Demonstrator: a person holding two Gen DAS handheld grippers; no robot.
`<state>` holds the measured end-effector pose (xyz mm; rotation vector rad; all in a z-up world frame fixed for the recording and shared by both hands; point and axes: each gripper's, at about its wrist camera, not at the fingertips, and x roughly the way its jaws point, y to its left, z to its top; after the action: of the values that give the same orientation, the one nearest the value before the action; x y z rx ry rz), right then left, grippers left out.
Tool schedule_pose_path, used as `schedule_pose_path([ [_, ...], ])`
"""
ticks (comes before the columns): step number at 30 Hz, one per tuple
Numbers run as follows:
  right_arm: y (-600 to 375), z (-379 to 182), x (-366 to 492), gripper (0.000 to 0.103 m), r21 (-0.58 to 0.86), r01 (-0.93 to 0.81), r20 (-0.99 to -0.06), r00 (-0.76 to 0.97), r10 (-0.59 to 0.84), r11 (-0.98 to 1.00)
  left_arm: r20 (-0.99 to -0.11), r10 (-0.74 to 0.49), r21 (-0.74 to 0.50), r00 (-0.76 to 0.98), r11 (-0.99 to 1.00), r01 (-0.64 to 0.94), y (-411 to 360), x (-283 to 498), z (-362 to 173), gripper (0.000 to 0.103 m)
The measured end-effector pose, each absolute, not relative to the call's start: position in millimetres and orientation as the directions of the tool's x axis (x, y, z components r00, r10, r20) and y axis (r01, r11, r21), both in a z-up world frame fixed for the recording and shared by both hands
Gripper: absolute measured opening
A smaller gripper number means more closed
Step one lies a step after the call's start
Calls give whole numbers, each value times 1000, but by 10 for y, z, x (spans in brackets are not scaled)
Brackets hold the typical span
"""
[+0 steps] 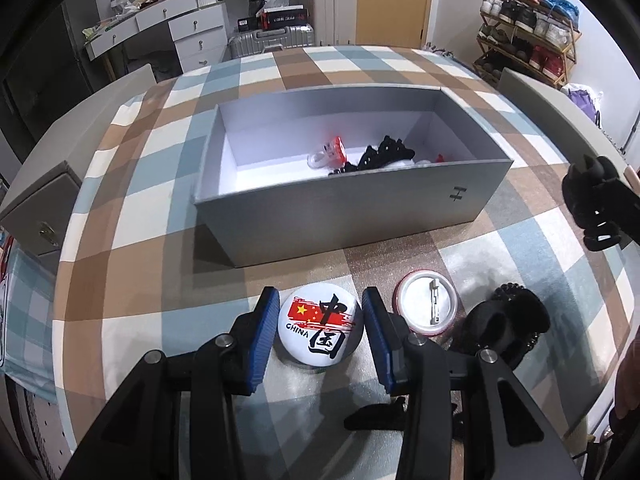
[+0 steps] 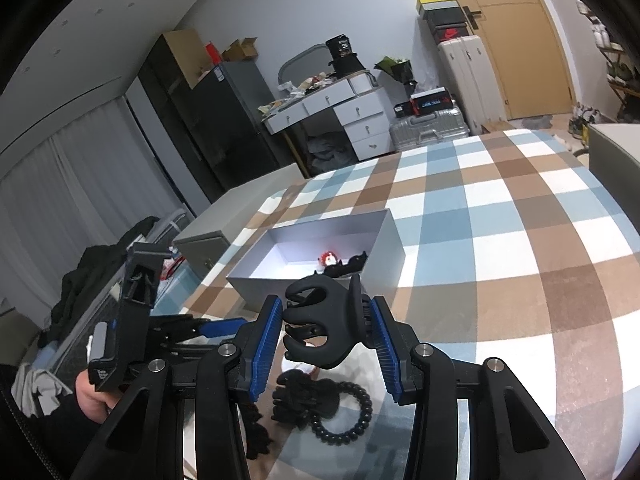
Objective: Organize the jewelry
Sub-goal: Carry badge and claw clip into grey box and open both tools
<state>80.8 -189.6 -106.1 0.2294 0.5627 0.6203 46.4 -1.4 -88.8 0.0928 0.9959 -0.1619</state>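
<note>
A grey open box [image 1: 352, 216] sits on the checked tablecloth and holds a red-and-white item [image 1: 330, 152] and black hair pieces [image 1: 380, 154]. My left gripper [image 1: 320, 330] is open, its blue pads on either side of a white "CHINA" flag badge [image 1: 320, 326] lying on the cloth. A second badge [image 1: 426, 308] lies face down beside it, pin up. My right gripper [image 2: 326, 326] is shut on a black claw hair clip [image 2: 320, 326], held above the cloth in front of the box [image 2: 320, 252]. A black beaded hair tie [image 2: 344, 412] lies below it.
The table carries a blue, brown and white checked cloth [image 1: 400, 68]. Grey cabinets stand at the table's left [image 1: 40, 208] and right [image 1: 552, 104]. Beyond are a white dresser [image 1: 184, 28], suitcases [image 1: 328, 0], a shoe rack [image 1: 532, 28] and a door.
</note>
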Motion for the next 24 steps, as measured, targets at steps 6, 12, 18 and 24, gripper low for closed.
schedule_pose_path([
  [6,-1787,-984,803,44,345,-512,-424,663,617,787,-832,-130,-24,539,979,200,14,380,-735,37],
  [12,-1691,-906,894,44,332,-538,-414,655,632,775,-801,-169,-40,575,972,230,2,347,-507,37],
  [18,-1623,-834,1072,44,335,-560,-408,639,653,758,-769,-190,-44,611,968,245,6,495,-343,37],
  [24,-1537,-753,1289,44,327,-576,-402,633,662,749,-762,-221,-92,609,967,236,21,774,-341,37],
])
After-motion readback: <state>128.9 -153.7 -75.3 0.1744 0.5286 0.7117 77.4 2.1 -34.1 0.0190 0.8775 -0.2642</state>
